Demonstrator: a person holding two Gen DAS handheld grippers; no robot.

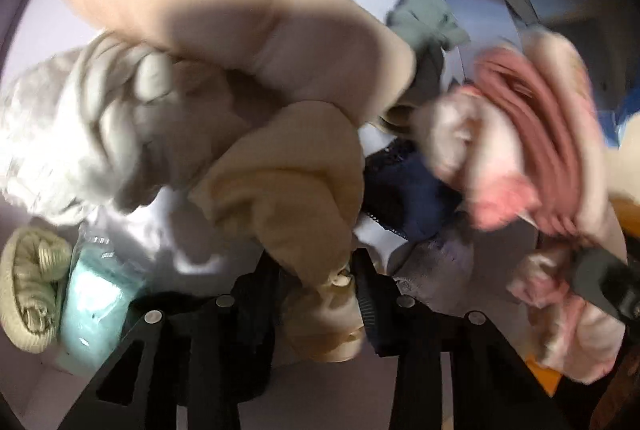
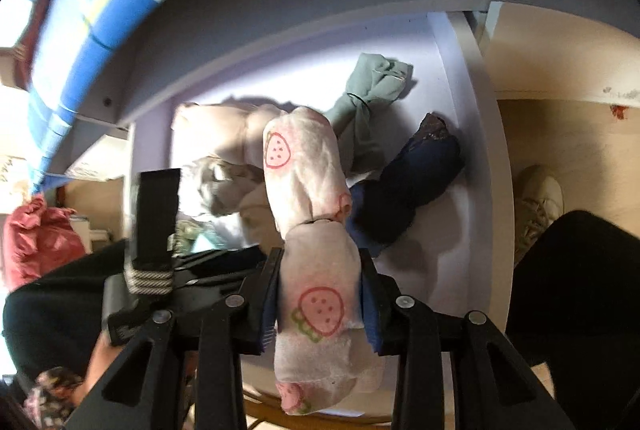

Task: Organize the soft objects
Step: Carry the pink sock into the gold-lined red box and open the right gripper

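Both grippers hang over a pale drawer [image 2: 472, 158], pointing steeply down into it, each with a rolled bundle clamped between its jaws.

The right gripper [image 2: 320, 294] is closed on a white strawberry-print roll [image 2: 308, 166], gripped near one end so that the rest of its length sticks out ahead of the fingers, over the clothes already in the drawer. Holding it by the end probably keeps the jaws out of the pile while the free end is lowered into a gap.

The left gripper [image 1: 320, 294] is closed on a beige roll [image 1: 288, 190] in the same way, by a bunched end, with the rest of it reaching out ahead over the drawer.

In the drawer, a navy bundle [image 2: 412, 186] lies to the right of the strawberry roll, a sage-green bundle [image 2: 368, 98] tied round its middle lies at the far side, and a pale beige garment [image 2: 216, 134] and a grey one [image 2: 218, 190] lie to the left. From the left wrist view, a cream knitted roll [image 1: 28, 290] and a mint-coloured packet [image 1: 92, 306] sit at the near left.

The items seem to be rolled so that they pack side by side.
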